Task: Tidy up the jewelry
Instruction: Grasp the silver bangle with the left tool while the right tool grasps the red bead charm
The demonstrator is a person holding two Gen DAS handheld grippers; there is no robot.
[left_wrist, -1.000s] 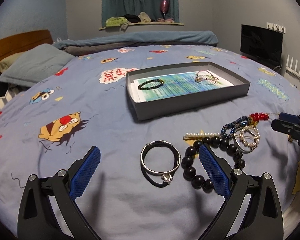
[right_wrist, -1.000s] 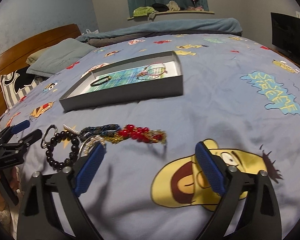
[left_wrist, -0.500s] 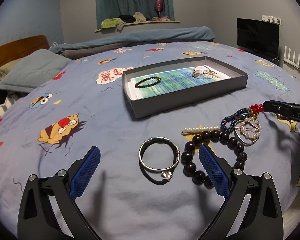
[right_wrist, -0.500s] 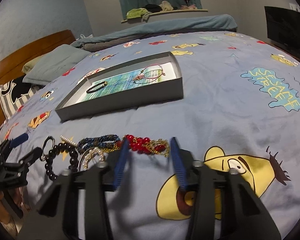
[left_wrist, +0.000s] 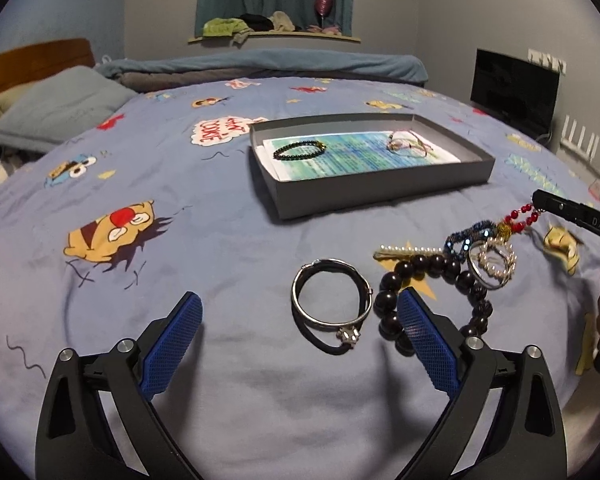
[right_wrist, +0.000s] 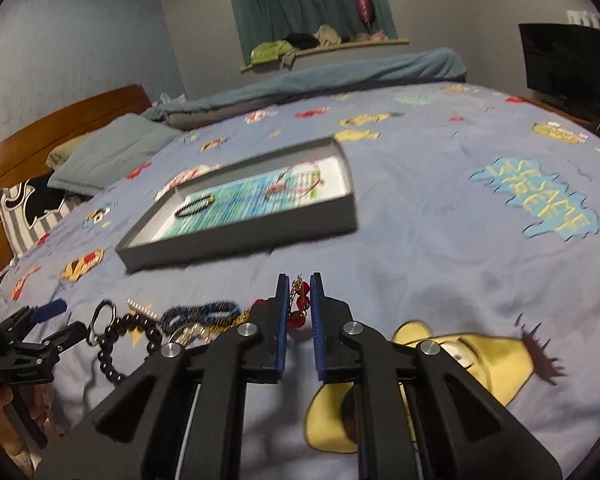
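Jewelry lies loose on the cartoon bedspread (left_wrist: 220, 248), near a grey tray (left_wrist: 372, 196) that already holds a dark bead bracelet (left_wrist: 298, 149) and a thin wire bangle (left_wrist: 406, 145) on its printed liner.

Right gripper (right_wrist: 299, 288) has its blue pads pressed close together on the red bead strand (right_wrist: 300, 308), which sits between the fingers at their tips; seen from the left wrist, that strand (left_wrist: 520, 216) runs taut up from the pile to the gripper's dark tip (left_wrist: 540, 199). The strand's other end stays tangled with a blue beaded piece (left_wrist: 466, 236) and a pearl ring (left_wrist: 494, 262) on the bedspread.

Left gripper (left_wrist: 298, 312) hovers low with its fingers spread wide, holding nothing. A silver bangle (left_wrist: 330, 298) with a small charm lies between its two fingers, just ahead of the tips. The black bead bracelet (left_wrist: 432, 268) lies beside that, partly hidden behind the right-hand finger (left_wrist: 426, 340). A pearl hair clip (left_wrist: 406, 249) rests just beyond the black beads. The tray sits farther out, well apart from both grippers.
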